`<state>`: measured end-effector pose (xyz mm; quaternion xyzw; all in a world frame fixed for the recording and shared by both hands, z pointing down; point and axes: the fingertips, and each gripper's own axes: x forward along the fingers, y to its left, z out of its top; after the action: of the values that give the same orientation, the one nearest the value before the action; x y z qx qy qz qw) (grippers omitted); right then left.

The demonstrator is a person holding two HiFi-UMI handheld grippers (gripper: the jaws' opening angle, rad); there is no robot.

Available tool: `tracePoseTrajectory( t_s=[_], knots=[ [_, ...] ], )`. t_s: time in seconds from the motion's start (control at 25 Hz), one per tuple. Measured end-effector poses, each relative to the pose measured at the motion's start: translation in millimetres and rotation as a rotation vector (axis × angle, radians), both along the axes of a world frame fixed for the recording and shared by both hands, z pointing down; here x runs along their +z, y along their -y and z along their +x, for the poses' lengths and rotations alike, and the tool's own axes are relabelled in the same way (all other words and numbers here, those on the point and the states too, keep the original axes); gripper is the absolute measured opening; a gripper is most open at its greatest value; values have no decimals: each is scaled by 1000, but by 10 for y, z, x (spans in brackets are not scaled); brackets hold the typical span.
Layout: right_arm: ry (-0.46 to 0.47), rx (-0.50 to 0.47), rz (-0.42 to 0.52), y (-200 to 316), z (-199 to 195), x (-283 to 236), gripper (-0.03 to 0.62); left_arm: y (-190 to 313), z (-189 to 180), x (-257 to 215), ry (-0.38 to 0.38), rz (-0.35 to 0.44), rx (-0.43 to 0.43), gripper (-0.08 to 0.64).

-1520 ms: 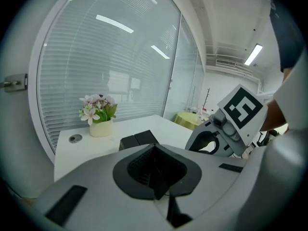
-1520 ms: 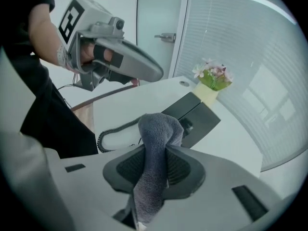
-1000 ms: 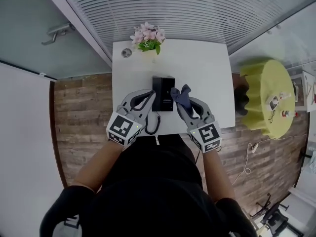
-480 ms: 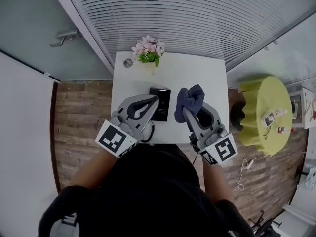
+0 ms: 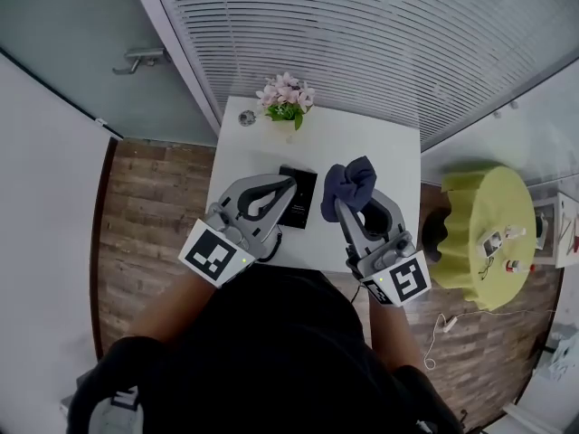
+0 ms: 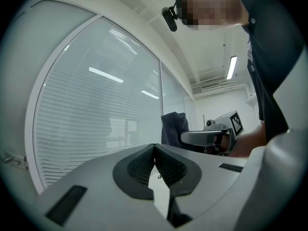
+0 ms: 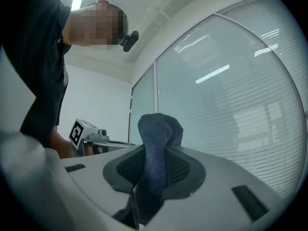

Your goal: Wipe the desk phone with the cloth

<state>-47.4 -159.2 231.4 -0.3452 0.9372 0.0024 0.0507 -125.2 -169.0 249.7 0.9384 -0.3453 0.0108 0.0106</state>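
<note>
Cloth [image 5: 349, 182] is pinched in your right tongs [image 5: 341, 204], jaws clamped on one fold w/ the rest bunched above the tips. Left tongs [image 5: 288, 184] are closed on nothing, tips touching. Both point up toward the window blinds, off the desk [image 5: 384, 152].

Desk phone [image 5: 299, 202] lies flat below, just ahead of the left tips and beside the right ones, to their left.

Risks, imo:
- Only that one fold is caught, so a hard drag could pull the cloth free.
- Nothing pins the phone. Sideways wipe pressure may skate it across the desk or toward the edge; steady it w/ the left tongs.
- Flower pot [image 5: 286, 100] stands beyond the phone, so a long forward stroke could shove the phone into it.
</note>
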Motion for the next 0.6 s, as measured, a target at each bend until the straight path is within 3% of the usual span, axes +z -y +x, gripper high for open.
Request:
tracePoseTrajectory(
  t_s=[0.6],
  knots=[
    [-10, -7, -2, 55, 30, 35, 110, 31, -3, 31, 7, -9, -17, 11]
  ],
)
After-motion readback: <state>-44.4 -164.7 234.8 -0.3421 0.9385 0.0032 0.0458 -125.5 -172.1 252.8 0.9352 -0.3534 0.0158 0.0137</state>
